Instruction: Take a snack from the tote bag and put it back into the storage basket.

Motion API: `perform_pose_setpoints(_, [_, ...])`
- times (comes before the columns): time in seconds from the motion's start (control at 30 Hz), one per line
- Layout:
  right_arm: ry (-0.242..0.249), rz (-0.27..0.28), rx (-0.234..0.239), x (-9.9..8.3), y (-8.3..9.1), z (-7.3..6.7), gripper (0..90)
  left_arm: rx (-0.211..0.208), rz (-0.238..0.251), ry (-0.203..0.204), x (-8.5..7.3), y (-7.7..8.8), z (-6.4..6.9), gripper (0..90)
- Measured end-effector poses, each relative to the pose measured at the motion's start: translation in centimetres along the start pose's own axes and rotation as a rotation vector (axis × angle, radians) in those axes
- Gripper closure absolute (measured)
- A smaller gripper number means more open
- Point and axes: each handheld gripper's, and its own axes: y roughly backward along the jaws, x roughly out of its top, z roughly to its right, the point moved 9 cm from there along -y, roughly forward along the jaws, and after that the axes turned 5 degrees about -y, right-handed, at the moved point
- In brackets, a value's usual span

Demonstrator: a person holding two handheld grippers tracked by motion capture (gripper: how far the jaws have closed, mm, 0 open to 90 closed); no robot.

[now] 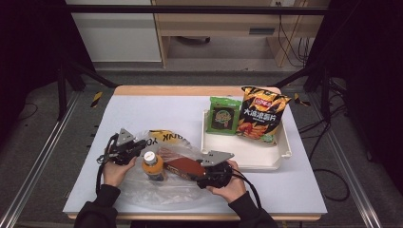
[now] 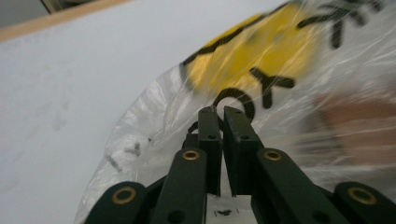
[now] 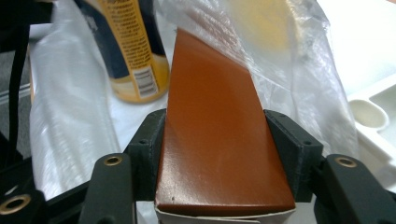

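The left gripper (image 1: 127, 148) sits at the 9 o'clock edge of the clear plastic bag (image 1: 164, 190), which lies on the near half of the white desk (image 1: 157, 107). In the left gripper view its fingers (image 2: 210, 126) stand almost together, with a narrow slit between them; bag film (image 2: 154, 116) lies around the tips, but whether any film is pinched cannot be told. The right gripper (image 1: 209, 173) is at the bag's 3 o'clock side. Its fingers (image 3: 148, 149) are clamped on the two sides of a brown carton (image 3: 219, 135), which points into the bag mouth toward 10 o'clock. An orange-capped bottle (image 1: 152, 165) stands between the two grippers, just beside the carton's far end. At 2 o'clock on the desk, a white tray (image 1: 285, 152) carries a green packet (image 1: 224, 115) and a chip bag (image 1: 261, 114), well apart from both grippers.
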Motion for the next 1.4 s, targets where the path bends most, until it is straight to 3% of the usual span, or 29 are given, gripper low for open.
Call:
perform_pose_setpoints(0.37, [-0.012,-0.013,-0.005,-0.3,-0.9,-0.4,39.9,-0.005,0.109,-0.077,1.8,4.2,1.4,84.7])
perform_pose_setpoints(0.57, [-0.030,0.048,-0.015,1.1,0.4,-0.4,36.1,-0.035,0.150,-0.061,2.8,5.8,2.3,82.2])
perform_pose_setpoints(0.7, [-0.034,0.035,-0.025,1.5,0.2,-0.4,34.6,-0.066,0.110,-0.065,2.2,5.4,3.2,82.2])
perform_pose_setpoints(0.97, [-0.046,-0.050,-0.020,0.7,-1.7,-0.6,33.8,-0.148,-0.053,-0.079,-1.3,1.6,4.4,86.6])
perform_pose_setpoints(1.07, [-0.042,-0.077,-0.025,0.4,-2.3,-0.5,38.5,-0.145,-0.079,-0.070,-1.9,0.6,4.3,87.0])
perform_pose_setpoints(1.2, [-0.032,-0.101,-0.042,0.0,-2.8,-0.4,42.8,-0.109,-0.111,-0.074,-2.5,-0.4,3.9,87.7])
perform_pose_setpoints(1.4, [-0.011,-0.104,-0.037,0.0,-2.6,-0.7,44.0,-0.055,-0.074,-0.078,-1.7,-0.5,3.0,90.0])
